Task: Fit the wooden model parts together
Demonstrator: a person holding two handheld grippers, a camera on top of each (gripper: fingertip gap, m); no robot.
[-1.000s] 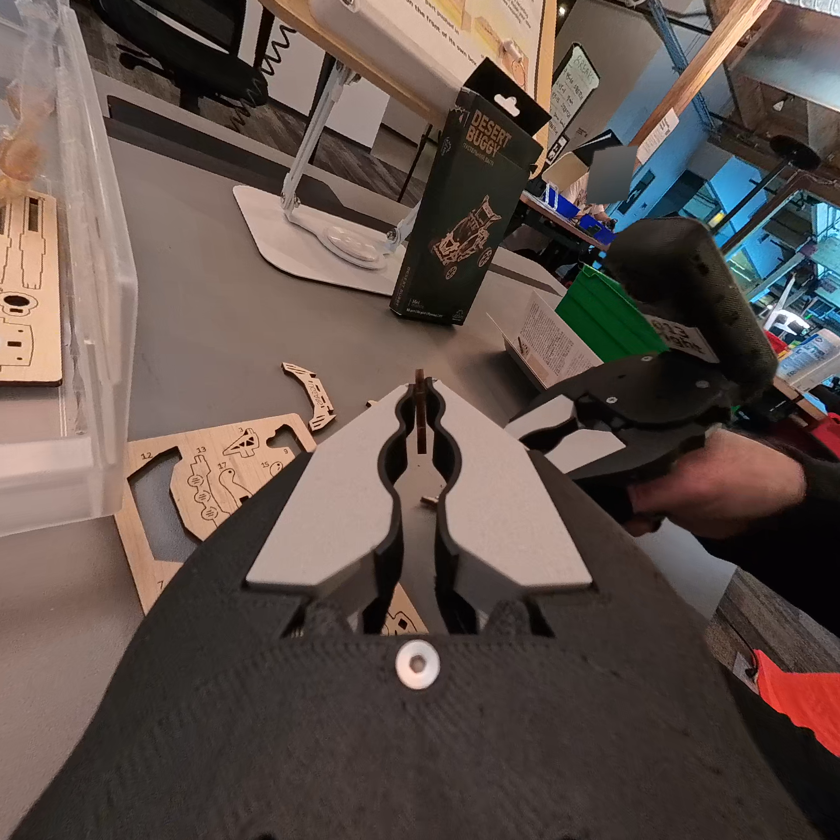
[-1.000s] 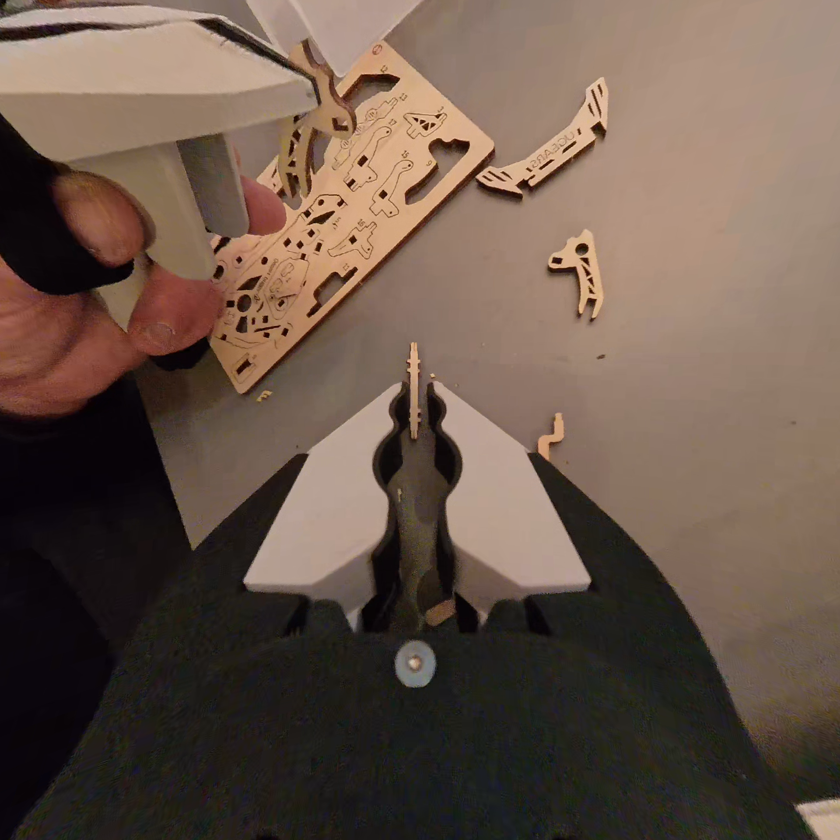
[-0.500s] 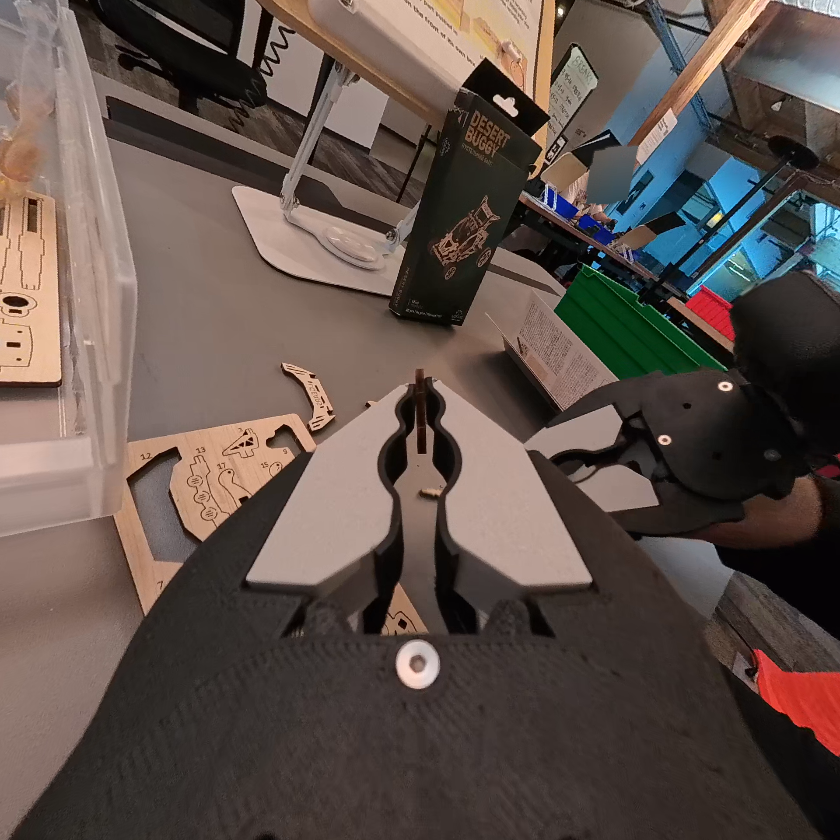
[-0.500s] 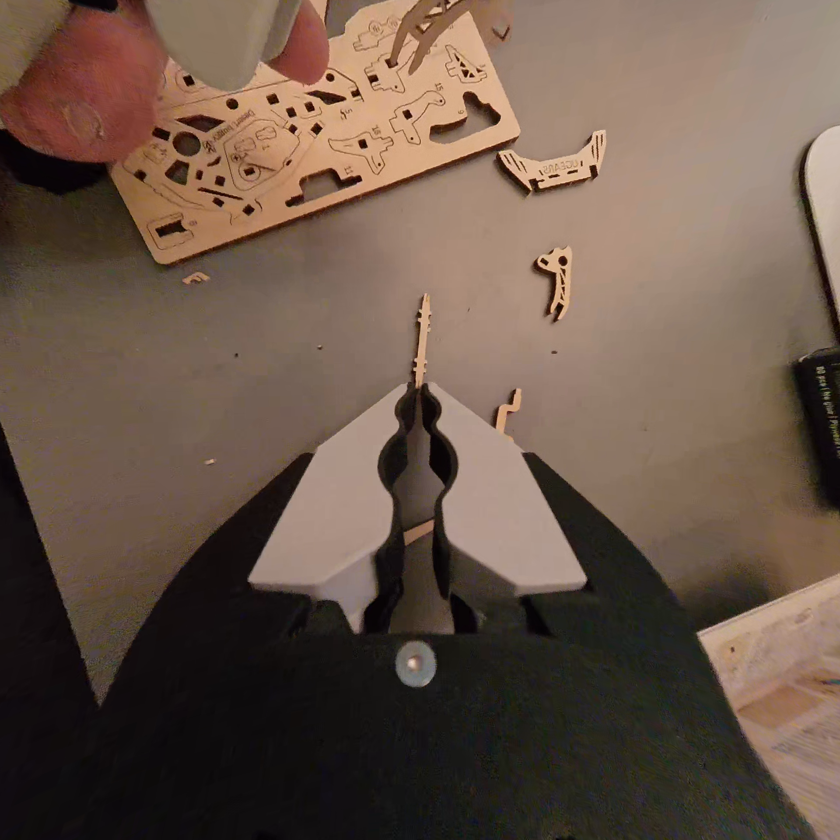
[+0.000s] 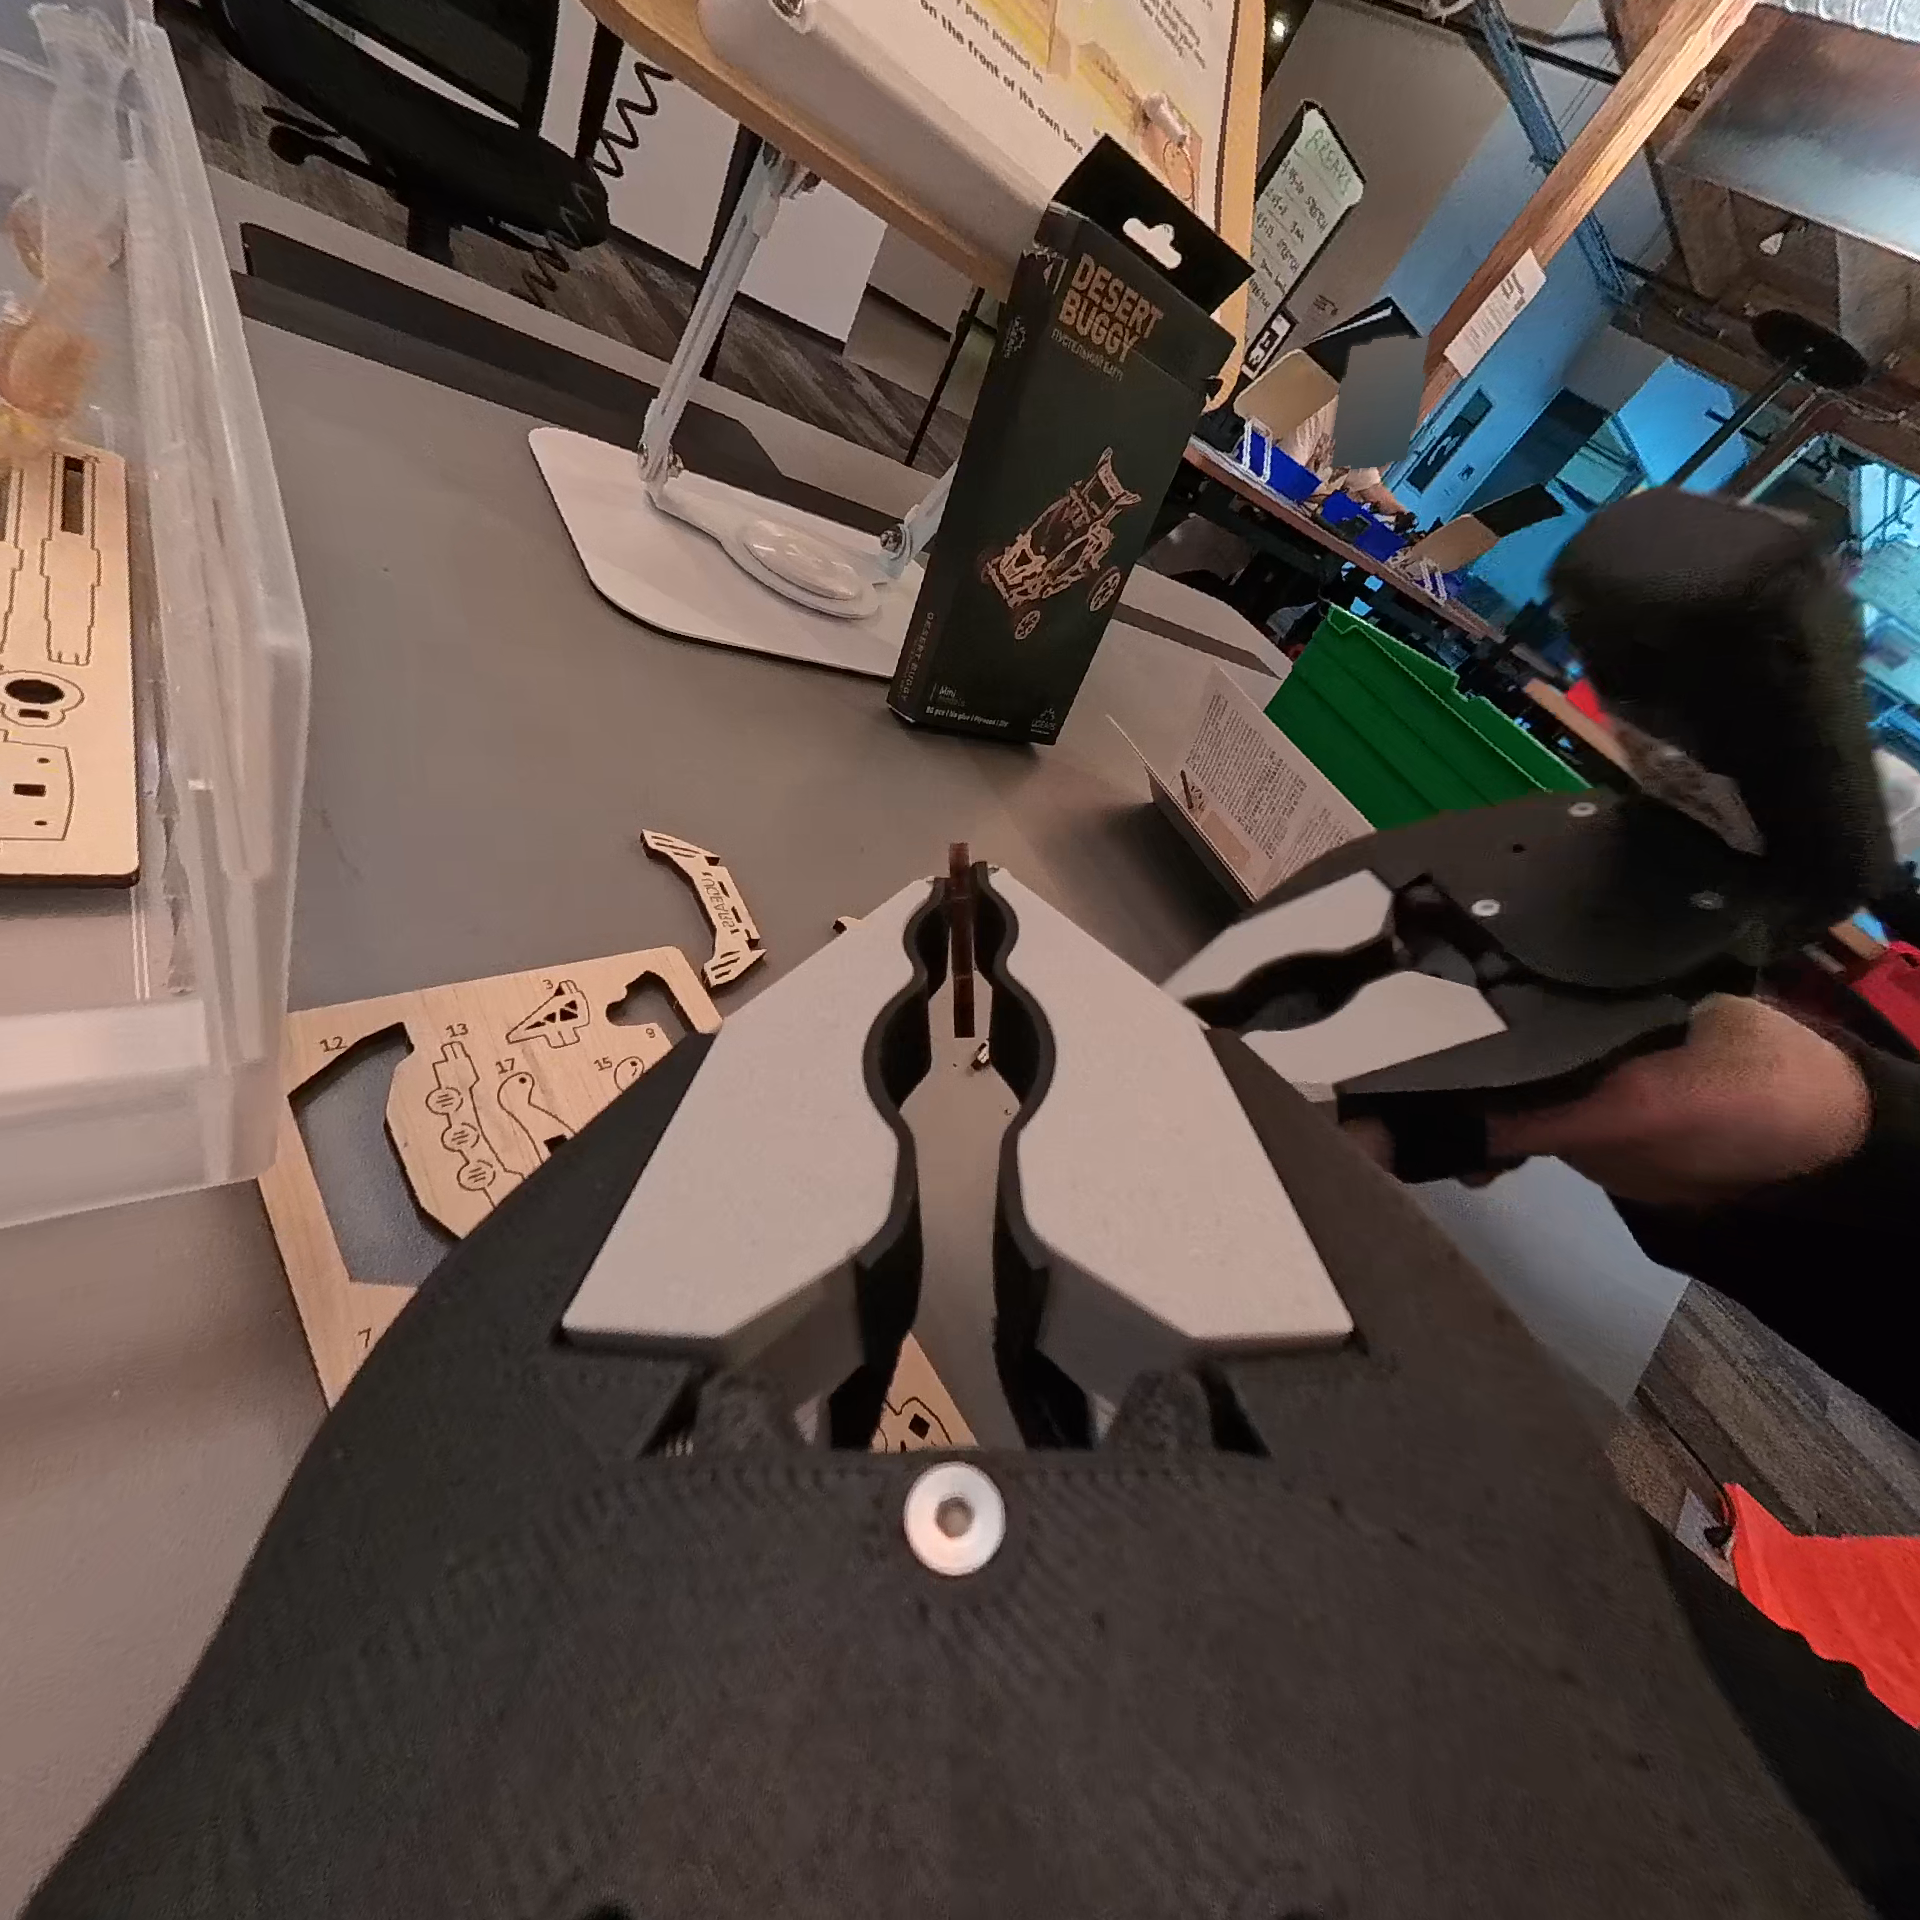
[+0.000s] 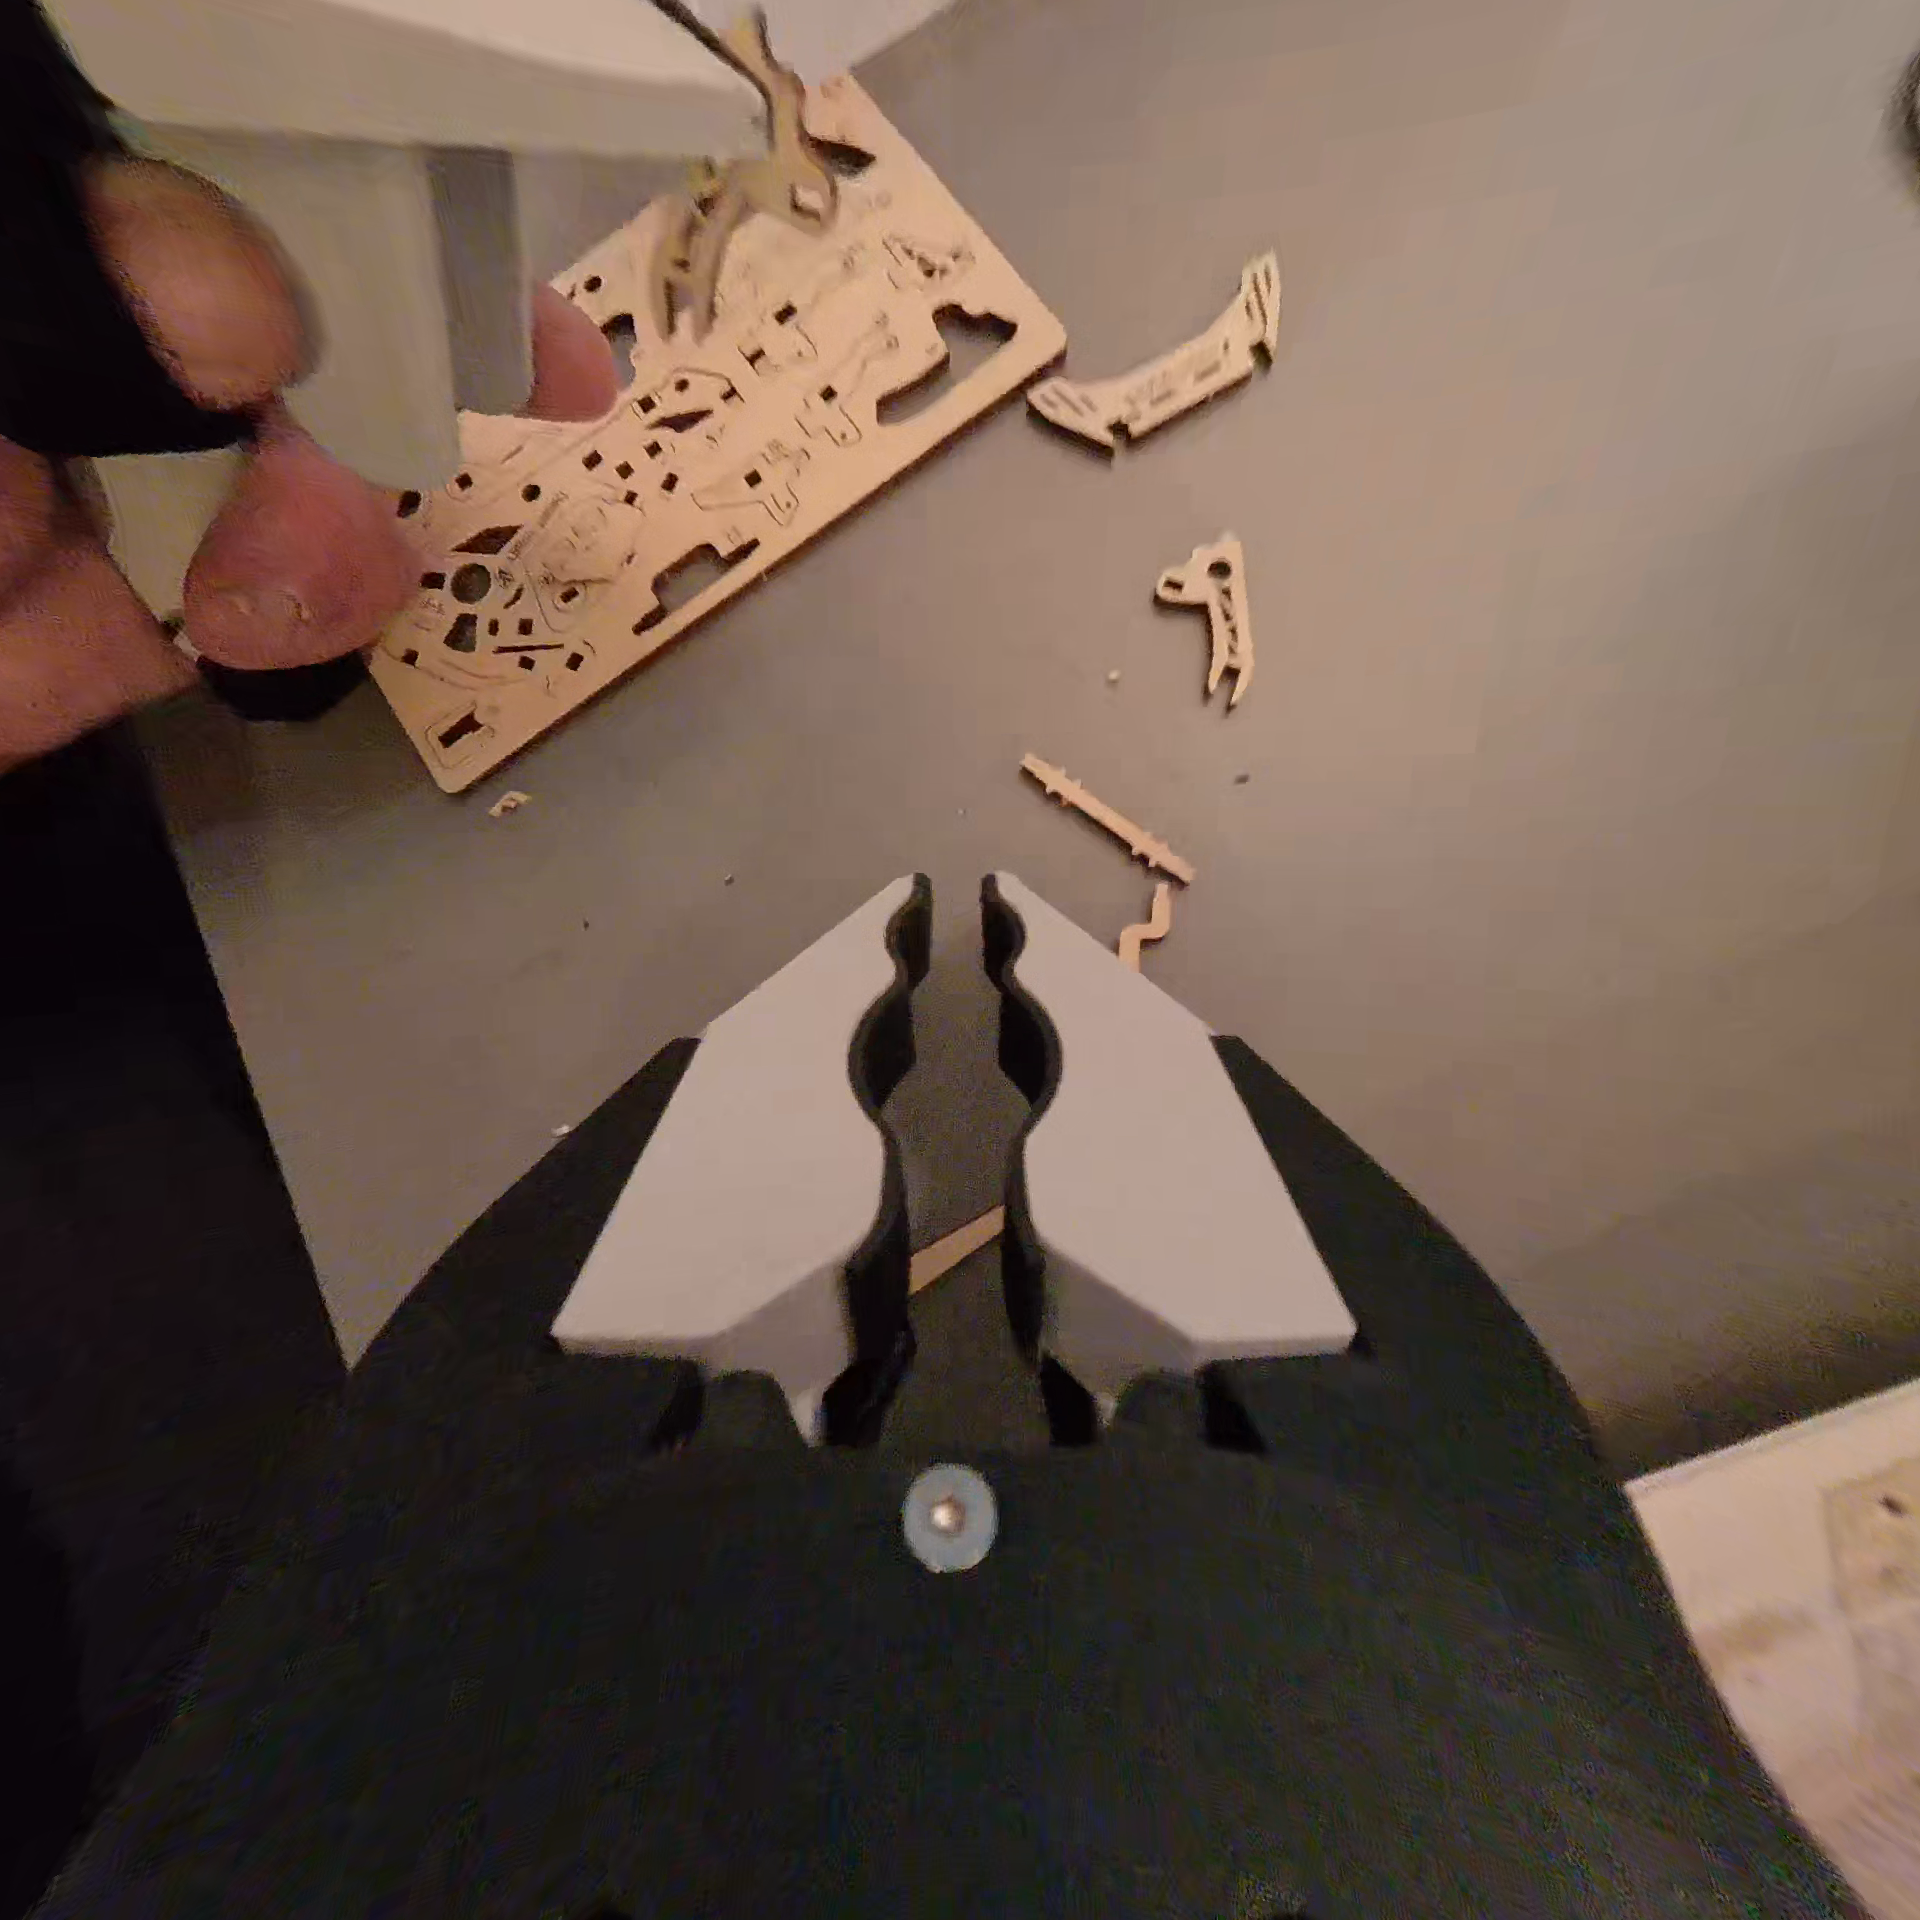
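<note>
Now your right gripper [image 6: 956, 894] has let go of the thin notched stick [image 6: 1107, 821], which lies on the counter [image 6: 1558, 623] just beyond and right of its slightly parted, empty fingers [image 6: 810, 1091]. You'll probably need to pick it up again before joining. Your left gripper [image 5: 958, 914] stays clamped on a flat wooden piece [image 5: 961, 961], held edge-on.

My fingers [image 6: 1132, 1091] were pale grey outside, black-lined inside, on black textured body. Desk [image 6: 1558, 623] was flat grey. Wooden sheet [image 6: 727, 457] was pale tan, dark cut-outs and burnt-brown edges. Loose wooden pieces, notched stick [image 6: 1107, 821] among them, were same pale tan. Wooden part [image 5: 961, 961] in my left gripper [image 5: 961, 883] looked dark brown edge-on. Box [image 5: 1070, 499] near desk's far edge was black, tan buggy drawing. Bin [image 5: 1403, 717] was bright green.
</note>
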